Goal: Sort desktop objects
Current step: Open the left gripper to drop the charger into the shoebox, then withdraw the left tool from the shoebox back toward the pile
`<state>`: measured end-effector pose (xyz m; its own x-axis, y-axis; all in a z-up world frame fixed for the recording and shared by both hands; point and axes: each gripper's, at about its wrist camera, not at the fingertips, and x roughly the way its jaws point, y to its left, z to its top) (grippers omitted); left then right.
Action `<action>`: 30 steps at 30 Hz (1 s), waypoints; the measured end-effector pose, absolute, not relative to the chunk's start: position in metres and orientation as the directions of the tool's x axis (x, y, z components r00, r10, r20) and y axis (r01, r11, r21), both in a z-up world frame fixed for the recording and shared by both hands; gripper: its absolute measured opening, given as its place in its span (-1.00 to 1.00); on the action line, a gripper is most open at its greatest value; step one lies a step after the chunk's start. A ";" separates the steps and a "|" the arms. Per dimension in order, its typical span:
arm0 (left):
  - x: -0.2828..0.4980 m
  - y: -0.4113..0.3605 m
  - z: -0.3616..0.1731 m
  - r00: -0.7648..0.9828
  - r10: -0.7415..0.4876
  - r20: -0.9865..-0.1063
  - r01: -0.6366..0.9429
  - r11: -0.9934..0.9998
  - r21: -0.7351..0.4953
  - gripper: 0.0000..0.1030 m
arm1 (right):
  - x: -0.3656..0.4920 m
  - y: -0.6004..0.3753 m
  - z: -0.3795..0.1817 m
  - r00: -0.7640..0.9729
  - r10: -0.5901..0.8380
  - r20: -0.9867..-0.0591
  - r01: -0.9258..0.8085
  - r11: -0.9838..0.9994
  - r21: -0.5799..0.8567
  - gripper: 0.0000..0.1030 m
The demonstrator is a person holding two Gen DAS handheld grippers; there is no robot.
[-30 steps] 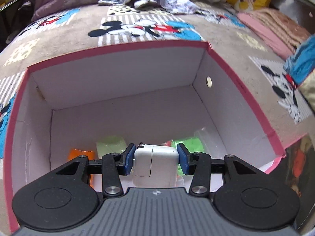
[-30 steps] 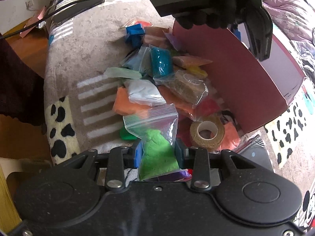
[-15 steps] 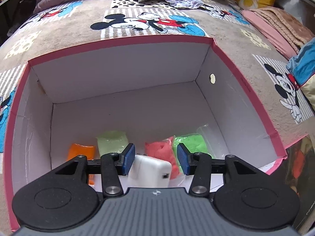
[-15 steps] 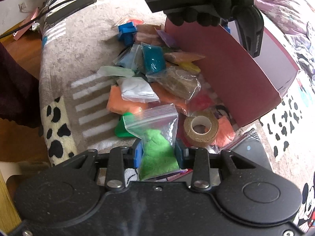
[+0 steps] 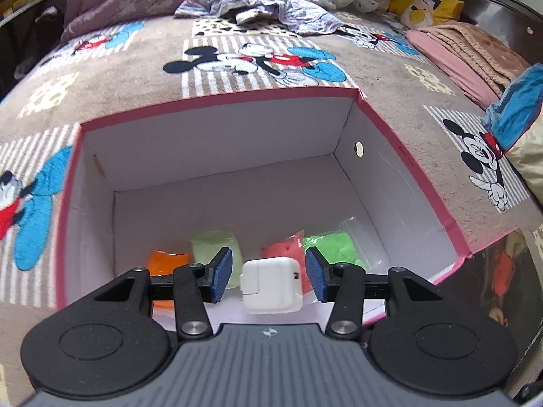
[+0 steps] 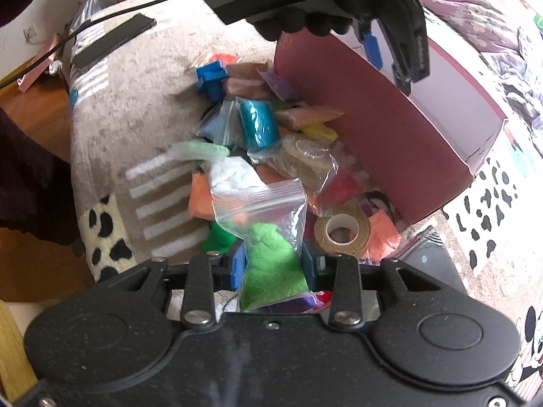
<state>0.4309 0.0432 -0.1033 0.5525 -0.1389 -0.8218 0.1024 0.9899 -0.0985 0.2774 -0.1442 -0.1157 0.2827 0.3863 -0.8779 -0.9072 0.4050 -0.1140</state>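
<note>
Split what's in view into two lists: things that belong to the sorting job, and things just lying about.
Job:
box
white charger, lying in the box
green bag, held in the right gripper
left gripper, open
bag pile
tape roll
blue block

Lying about:
plush toys
crumpled clothes
pink blanket

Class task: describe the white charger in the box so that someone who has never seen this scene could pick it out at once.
Find the pink-edged cardboard box standing open on the cartoon-mouse blanket. On its white floor, at the near side, bags of clay lie in a row, orange, pale green, red and bright green. The charger lies in front of them: the only hard, white, rounded block there.
</note>
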 end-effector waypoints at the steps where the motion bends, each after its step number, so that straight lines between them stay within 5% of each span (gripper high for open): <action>1: 0.429 0.044 -0.102 0.555 -0.137 -0.821 0.105 0.990 -0.094 -0.11 | 0.277 -0.143 -0.114 0.284 0.391 -0.876 -0.906 0.407 -0.112 -0.35; 30: 0.324 0.074 -0.056 0.715 -0.077 -0.695 0.140 0.990 0.034 -0.09 | 0.307 -0.118 -0.067 0.466 0.507 -0.725 -0.790 0.608 -0.083 -0.35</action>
<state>0.3245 0.0739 -0.0562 0.7151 -0.0774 -0.6947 0.1402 0.9895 0.0340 0.3073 -0.1179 -0.0667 0.4662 0.5069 -0.7251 -0.7899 0.6076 -0.0831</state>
